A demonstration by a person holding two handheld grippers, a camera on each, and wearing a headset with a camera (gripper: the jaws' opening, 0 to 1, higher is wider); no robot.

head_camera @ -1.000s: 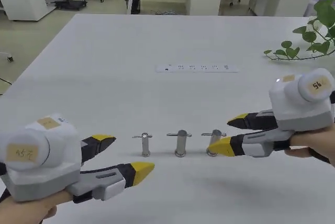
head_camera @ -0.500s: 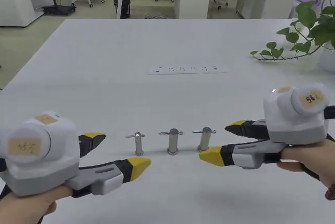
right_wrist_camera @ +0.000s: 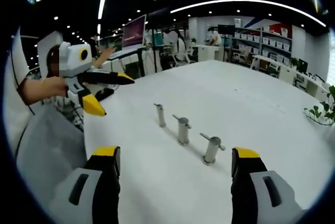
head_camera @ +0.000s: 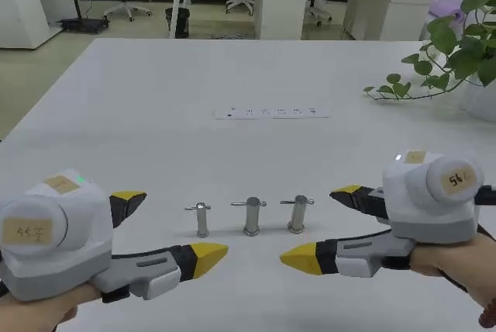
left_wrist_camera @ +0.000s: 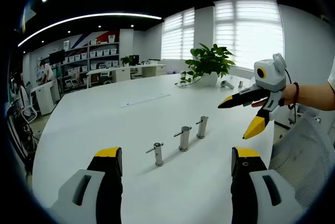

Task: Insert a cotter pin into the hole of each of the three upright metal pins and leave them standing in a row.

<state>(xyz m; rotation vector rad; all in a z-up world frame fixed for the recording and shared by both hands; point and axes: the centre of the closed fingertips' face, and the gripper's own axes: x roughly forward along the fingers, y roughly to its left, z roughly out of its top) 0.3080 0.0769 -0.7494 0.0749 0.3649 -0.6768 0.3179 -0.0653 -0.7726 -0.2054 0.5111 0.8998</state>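
Left gripper (head_camera: 174, 225) and right gripper (head_camera: 314, 225): both jaws wide, empty, flanking three short upright silver metal pins (head_camera: 252, 219) in a row on white worktop (head_camera: 256, 68). Each pin carries a thin cotter pin (head_camera: 249, 203) crosswise. Judged complete; grippers apart, likely to avoid toppling.

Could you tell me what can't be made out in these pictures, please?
Holes in the three metal pins: too small in every view, so whether the cotter pins pass right through cannot be told.
Plant: cut off by the head view's right edge.
Power strip: sockets too small and blurred in the head view.
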